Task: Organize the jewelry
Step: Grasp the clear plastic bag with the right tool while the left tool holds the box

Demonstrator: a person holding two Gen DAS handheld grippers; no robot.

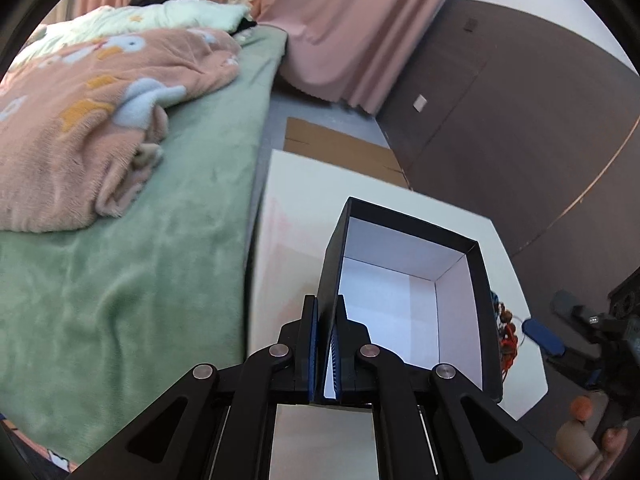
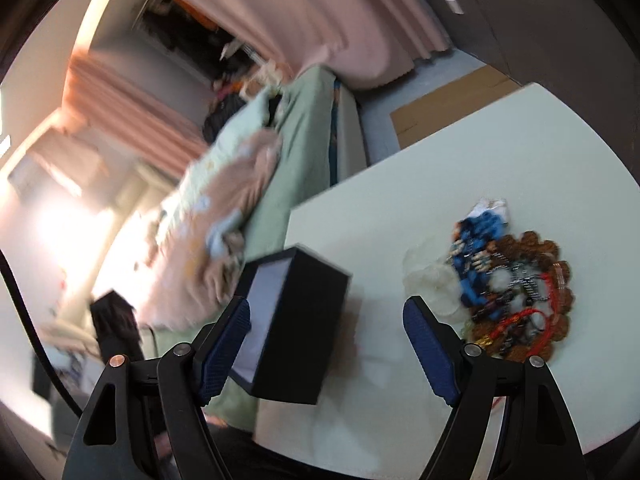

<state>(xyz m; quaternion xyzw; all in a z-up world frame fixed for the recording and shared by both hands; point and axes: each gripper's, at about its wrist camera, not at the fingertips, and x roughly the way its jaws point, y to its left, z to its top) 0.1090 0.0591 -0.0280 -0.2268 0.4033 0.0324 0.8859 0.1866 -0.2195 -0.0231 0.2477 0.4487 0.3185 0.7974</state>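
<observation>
White table (image 2: 460, 152) stands beside a green-covered bed (image 1: 168, 240). On it sits a black box (image 1: 404, 304), white inside; the left gripper (image 1: 328, 308) is clamped on its left wall. Jewelry (image 2: 516, 284) lies heaped at the right, just beyond the right gripper (image 2: 326, 316), whose jaws stand wide apart, holding nothing.

A home bedroom: bed (image 1: 192, 208) with blanket (image 1: 100, 120), pink curtains (image 1: 352, 28).
</observation>
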